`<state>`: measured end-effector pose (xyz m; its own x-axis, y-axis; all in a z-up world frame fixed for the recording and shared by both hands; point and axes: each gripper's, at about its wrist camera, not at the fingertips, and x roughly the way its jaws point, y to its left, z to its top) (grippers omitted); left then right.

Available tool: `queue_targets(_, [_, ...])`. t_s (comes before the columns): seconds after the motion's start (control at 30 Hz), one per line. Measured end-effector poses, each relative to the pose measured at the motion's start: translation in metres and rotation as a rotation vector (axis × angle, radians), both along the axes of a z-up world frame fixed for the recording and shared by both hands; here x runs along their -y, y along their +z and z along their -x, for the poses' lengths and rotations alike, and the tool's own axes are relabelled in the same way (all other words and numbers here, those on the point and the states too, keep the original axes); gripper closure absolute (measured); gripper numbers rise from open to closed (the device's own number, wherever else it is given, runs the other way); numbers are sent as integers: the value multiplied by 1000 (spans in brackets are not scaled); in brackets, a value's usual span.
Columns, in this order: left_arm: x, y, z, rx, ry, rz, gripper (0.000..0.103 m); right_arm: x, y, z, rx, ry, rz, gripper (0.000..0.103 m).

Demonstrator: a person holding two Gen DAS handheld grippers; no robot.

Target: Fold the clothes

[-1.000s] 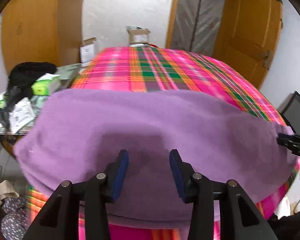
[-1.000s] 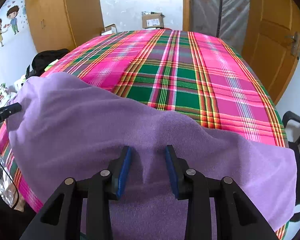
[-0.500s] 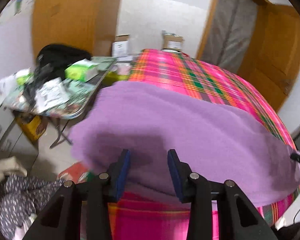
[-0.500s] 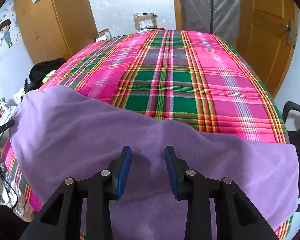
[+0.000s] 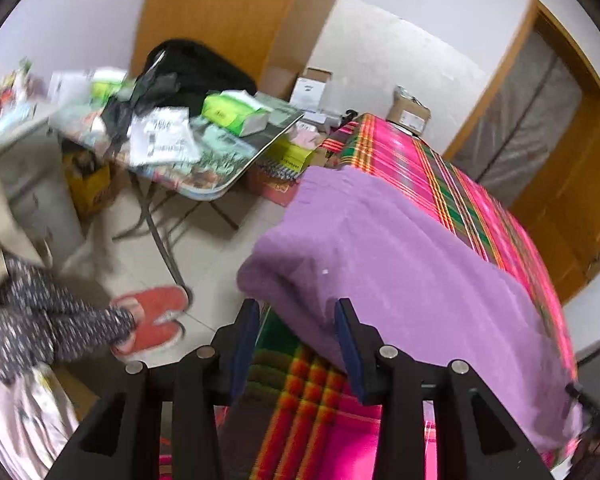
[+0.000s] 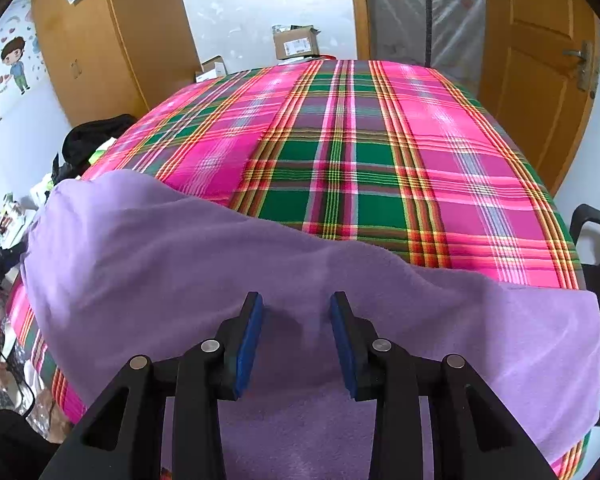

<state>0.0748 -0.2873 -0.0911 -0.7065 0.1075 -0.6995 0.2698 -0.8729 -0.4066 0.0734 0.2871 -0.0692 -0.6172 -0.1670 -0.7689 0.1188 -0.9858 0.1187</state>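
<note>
A folded purple fleece garment [image 6: 228, 272] lies across the near edge of a pink and green plaid bedspread [image 6: 360, 152]. In the left wrist view the garment [image 5: 412, 264] hangs over the bed's near left corner. My left gripper [image 5: 296, 320] is open and empty, its jaws either side of the garment's left end without holding it. My right gripper [image 6: 296, 312] is open and empty, low over the garment's middle. The left gripper's tip [image 6: 0, 258] shows at the left edge of the right wrist view.
A cluttered folding table [image 5: 220, 160] with boxes, papers and a black bag [image 5: 196, 68] stands left of the bed. A person's leg and red slipper [image 5: 152, 320] are on the tiled floor. A black chair [image 6: 596, 240] is at the bed's right. Wooden doors [image 6: 540, 60] lie behind.
My left gripper has swung left off the garment's middle to its left end at the bed corner. My right gripper has stayed put over the garment. Both stay open.
</note>
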Motion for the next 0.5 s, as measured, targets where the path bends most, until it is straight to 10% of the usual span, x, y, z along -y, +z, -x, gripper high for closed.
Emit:
queue_targets(0.13, [12, -7, 7, -12, 2, -144, 61, 2, 0, 1, -3, 3, -2, 67])
queue_targets(0.5, [26, -19, 26, -7, 22, -235, 59, 5, 0, 1, -4, 5, -2, 67])
